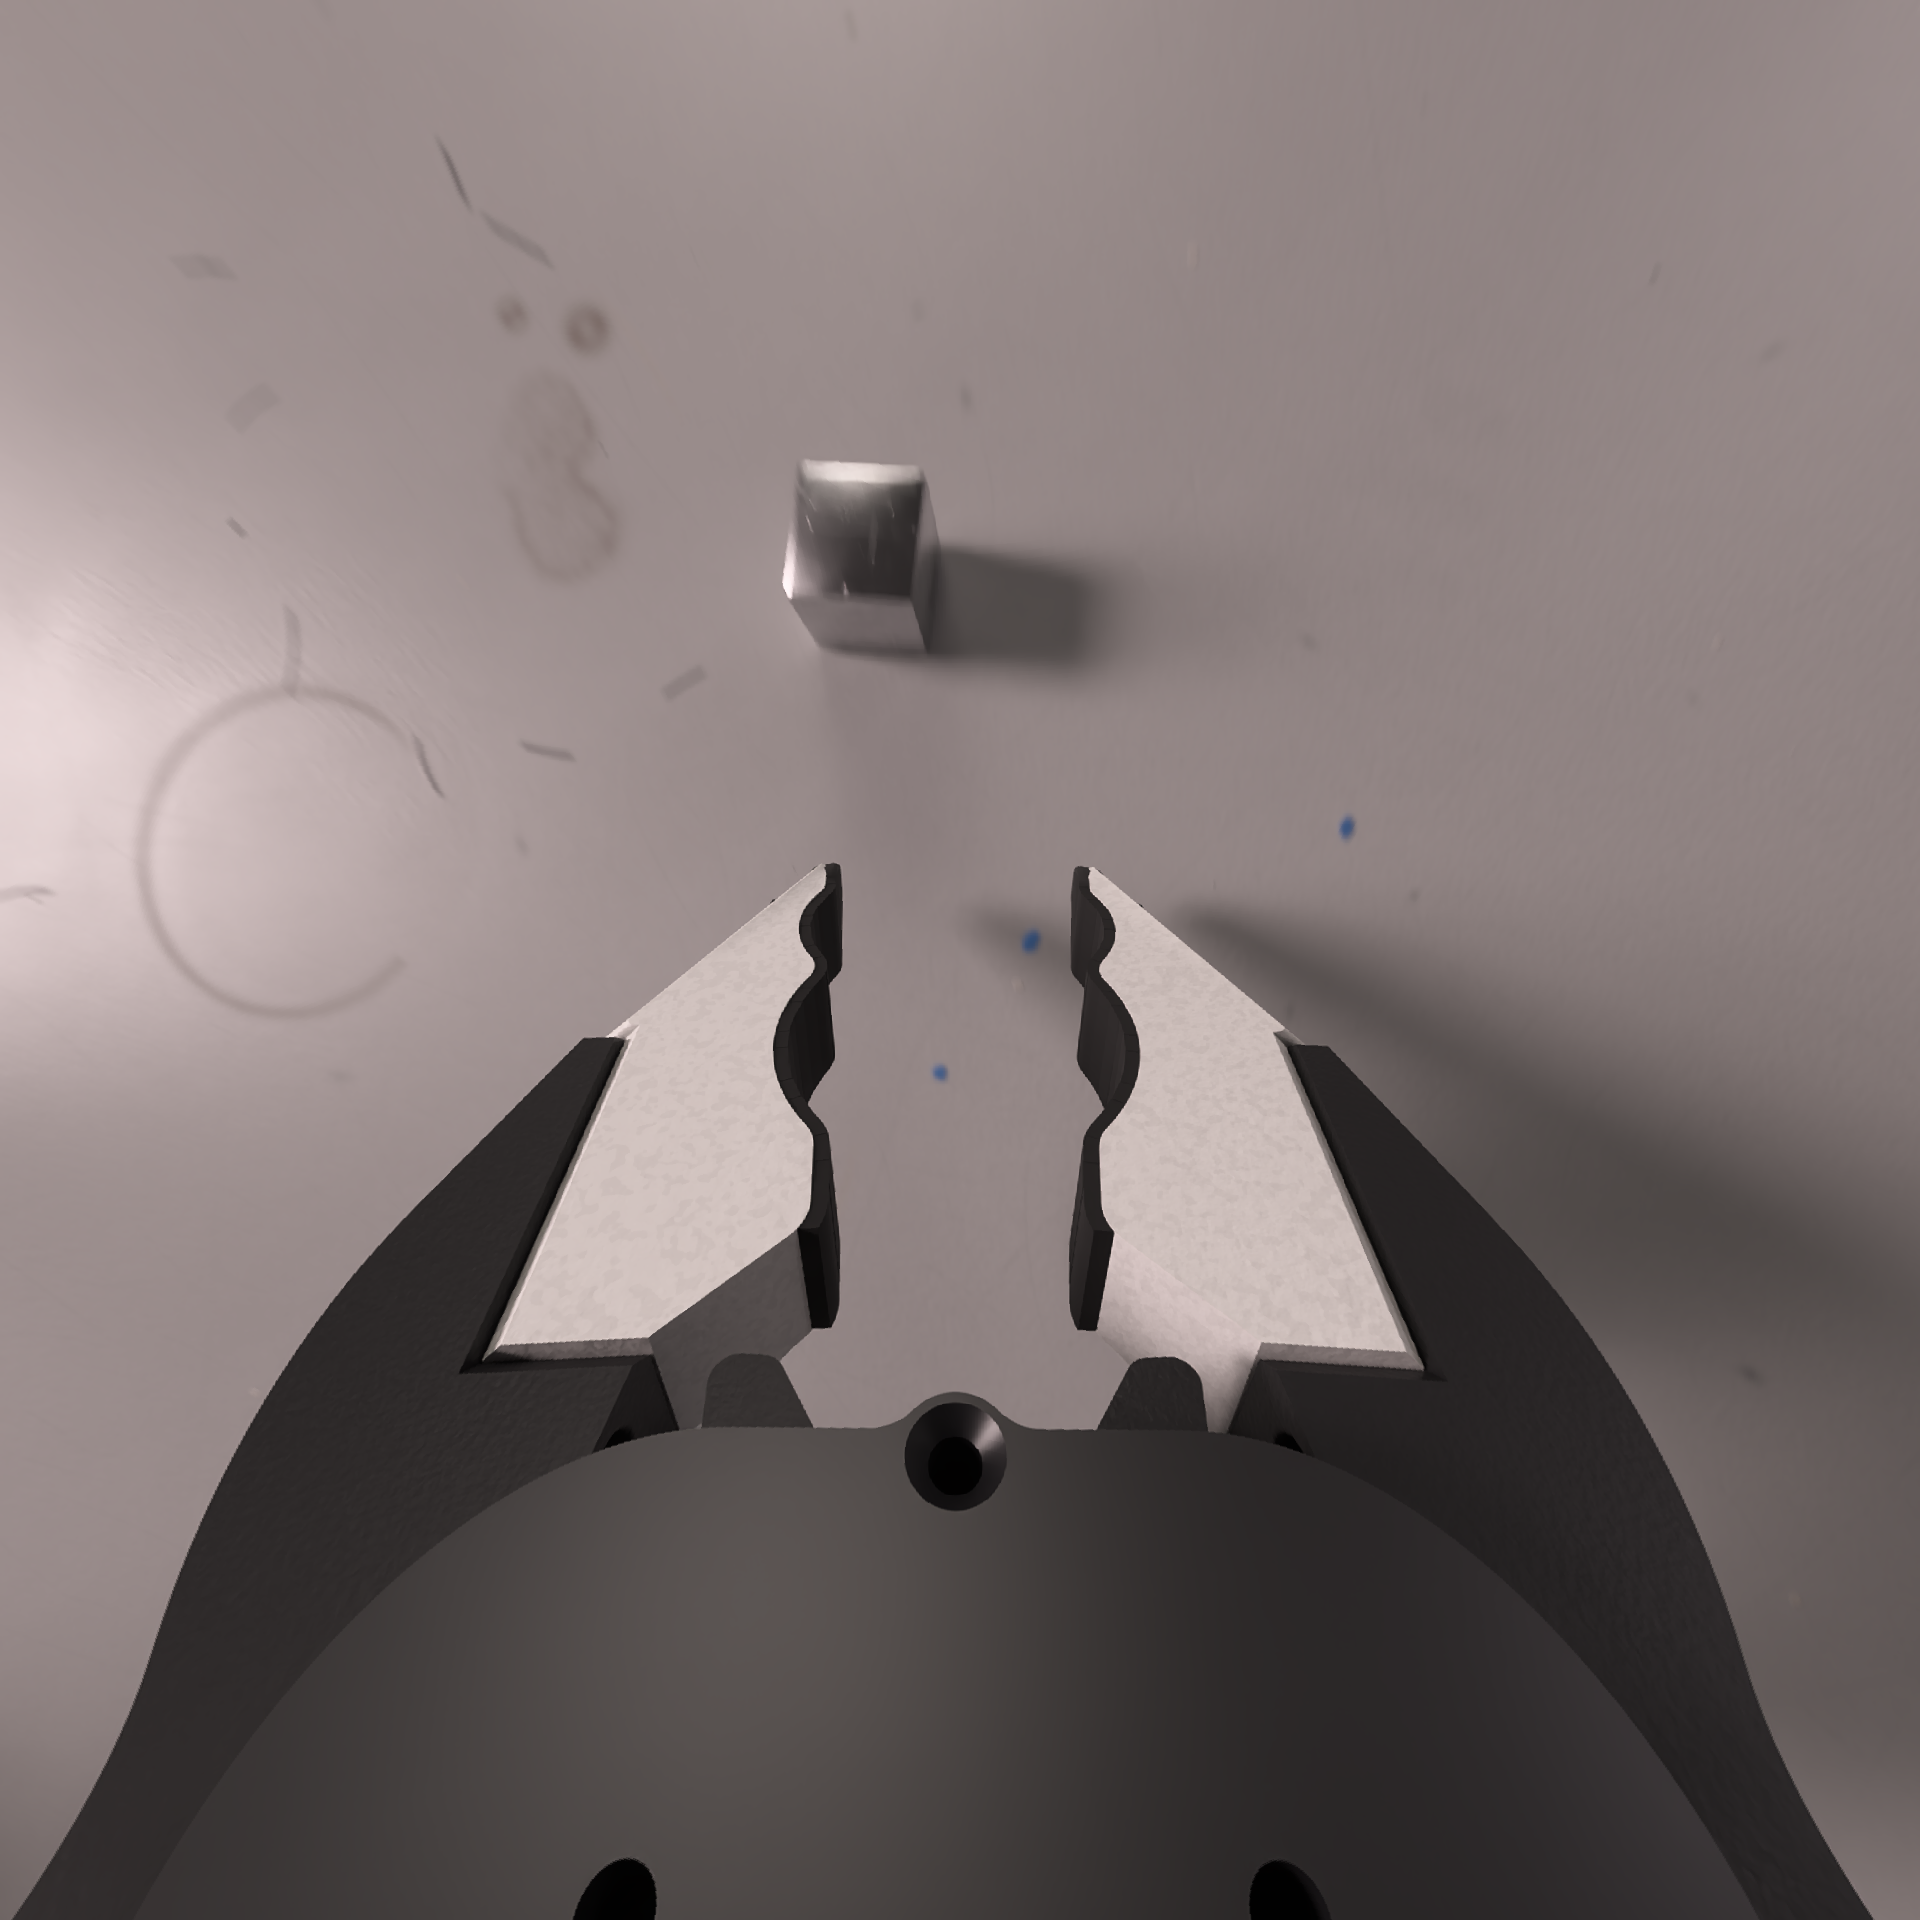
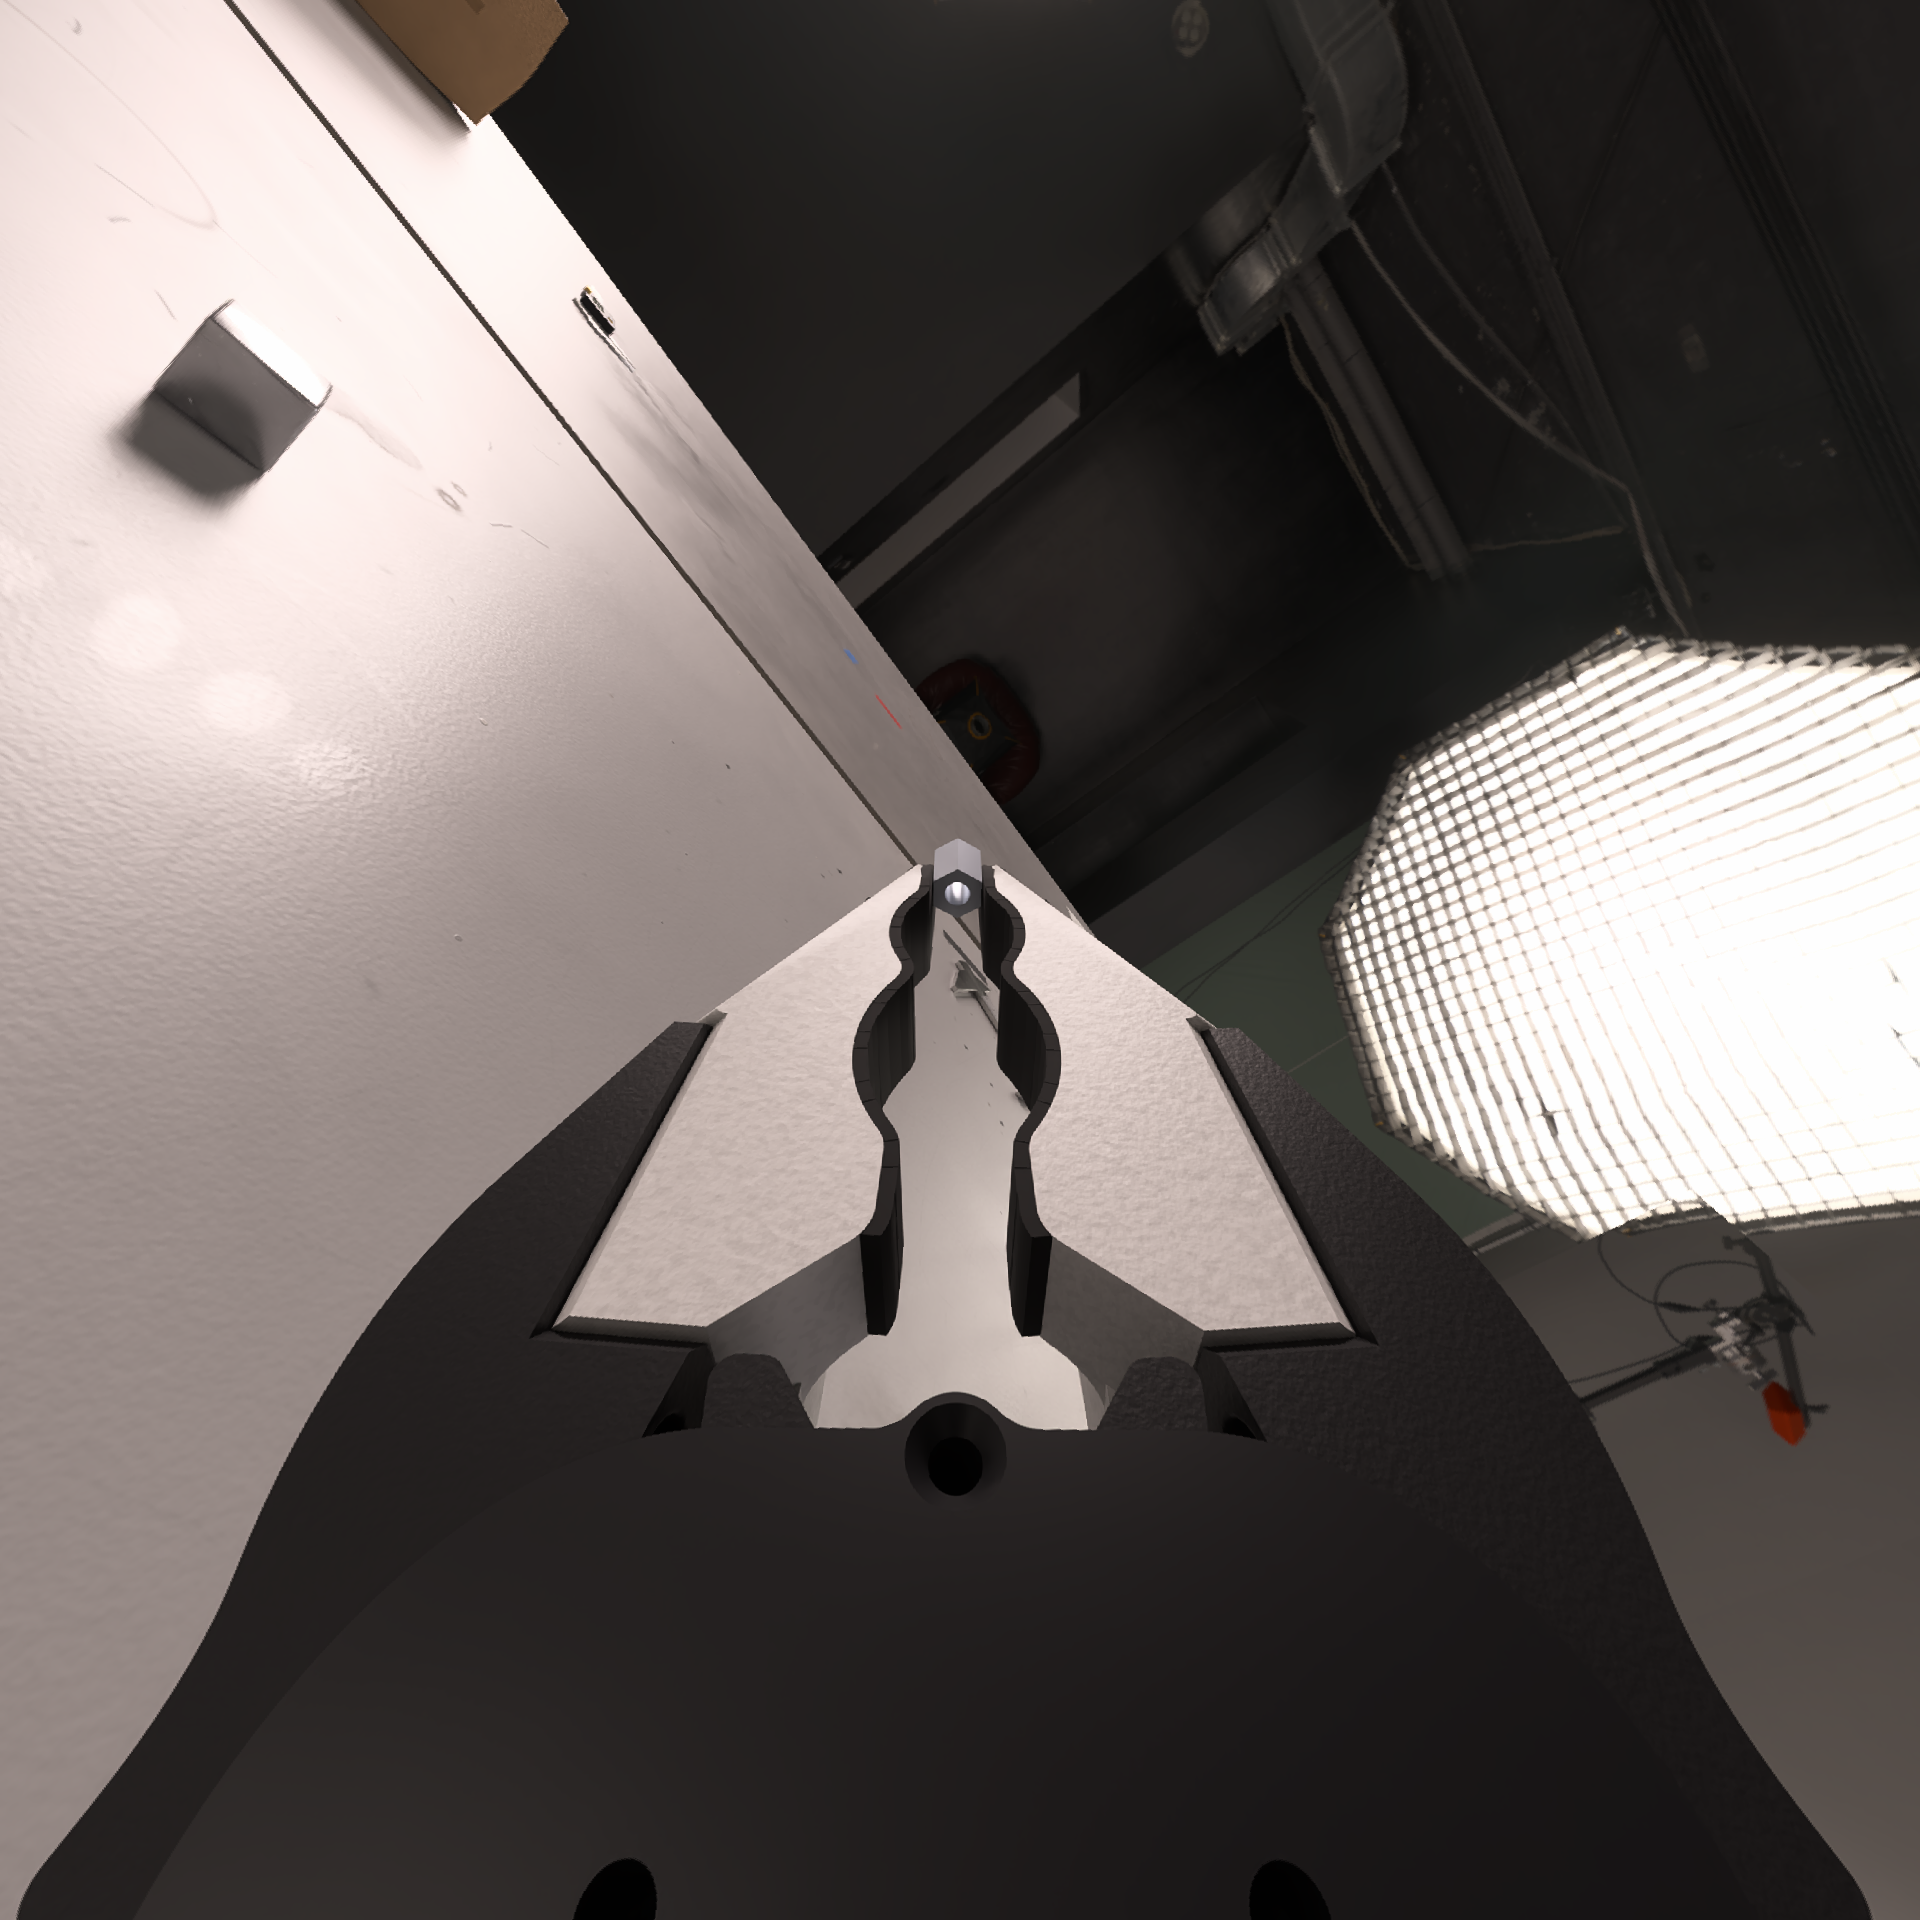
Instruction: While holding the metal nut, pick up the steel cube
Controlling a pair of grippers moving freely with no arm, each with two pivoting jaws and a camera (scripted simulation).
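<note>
The steel cube (image 1: 860, 558) sits on the pale table, ahead of my left gripper (image 1: 956, 883) and a little left of its line. The left gripper is open and empty, its fingertips short of the cube and clear of it. In the right wrist view the same cube (image 2: 237, 390) lies at the upper left on the table. My right gripper (image 2: 954, 883) is shut on the small metal nut (image 2: 954, 878), pinched at the very fingertips and held above the table near its edge. That view is strongly tilted.
The table (image 1: 1455, 416) carries faint ring and scuff marks (image 1: 260, 852) at the left and small blue specks. In the right wrist view the table edge (image 2: 727, 582) runs diagonally; a brown box (image 2: 468, 42) sits at the top, a bright softbox lamp (image 2: 1662, 935) at the right.
</note>
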